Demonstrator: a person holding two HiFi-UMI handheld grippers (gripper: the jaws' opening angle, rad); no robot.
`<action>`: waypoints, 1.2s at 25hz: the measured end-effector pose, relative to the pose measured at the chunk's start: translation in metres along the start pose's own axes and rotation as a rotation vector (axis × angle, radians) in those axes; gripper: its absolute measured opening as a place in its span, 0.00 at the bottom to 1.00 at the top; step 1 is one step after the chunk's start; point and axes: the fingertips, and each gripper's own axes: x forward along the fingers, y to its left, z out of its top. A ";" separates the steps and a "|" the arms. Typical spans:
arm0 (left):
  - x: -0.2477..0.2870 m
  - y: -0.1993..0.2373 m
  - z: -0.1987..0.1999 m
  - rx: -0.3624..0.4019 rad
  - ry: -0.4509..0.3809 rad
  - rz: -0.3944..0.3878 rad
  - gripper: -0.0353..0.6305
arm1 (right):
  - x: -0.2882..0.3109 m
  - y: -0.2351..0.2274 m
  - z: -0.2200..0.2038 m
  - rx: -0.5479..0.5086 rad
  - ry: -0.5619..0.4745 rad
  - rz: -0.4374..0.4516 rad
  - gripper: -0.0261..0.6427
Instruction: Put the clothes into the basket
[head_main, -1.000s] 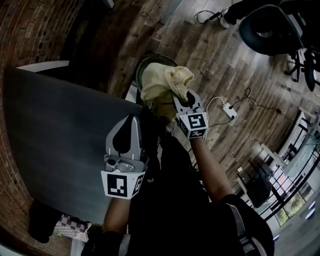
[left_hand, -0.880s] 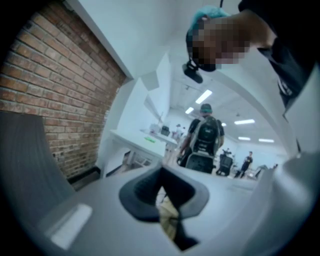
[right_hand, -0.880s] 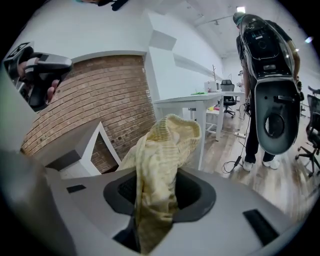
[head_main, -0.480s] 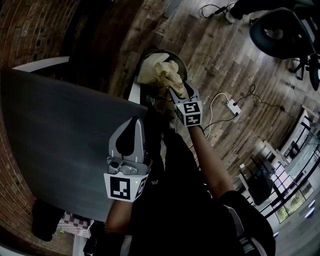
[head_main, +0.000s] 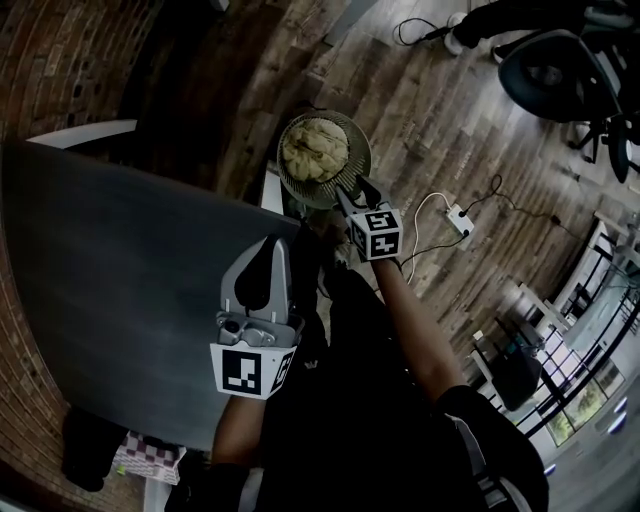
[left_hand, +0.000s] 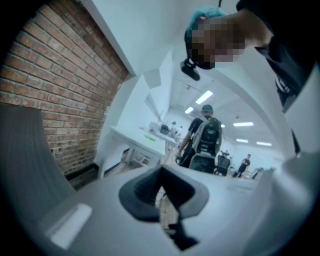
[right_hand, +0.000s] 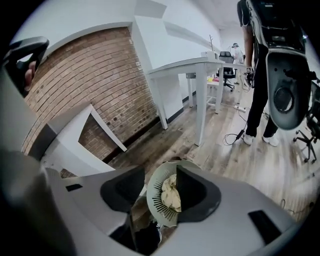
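The yellow clothes (head_main: 315, 150) lie crumpled in the round basket (head_main: 363, 163) on the floor, a heap with no clear long axis. The right gripper (head_main: 352, 193) hangs just above the basket's near rim, with its jaws apart and closing on nothing. The left gripper (head_main: 266, 245), nearer, has its jaws pressed together and empty.

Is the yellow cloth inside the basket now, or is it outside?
Inside. The yellow cloth lies crumpled within the rim of the basket.

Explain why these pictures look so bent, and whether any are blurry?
Head view: fisheye lens curves the floor planks, dim but sharp; left gripper view: soft throughout, ceiling lights glare; right gripper view: brick wall bows, basket sharp.
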 end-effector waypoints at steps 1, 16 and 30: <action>-0.001 0.001 0.001 -0.002 -0.003 0.000 0.06 | -0.004 0.003 0.004 -0.003 -0.002 0.002 0.32; -0.022 -0.043 0.033 0.056 -0.037 -0.042 0.06 | -0.106 0.021 0.064 0.081 -0.162 -0.019 0.07; -0.040 -0.122 0.084 0.113 -0.097 -0.035 0.06 | -0.266 0.048 0.148 -0.030 -0.427 0.065 0.05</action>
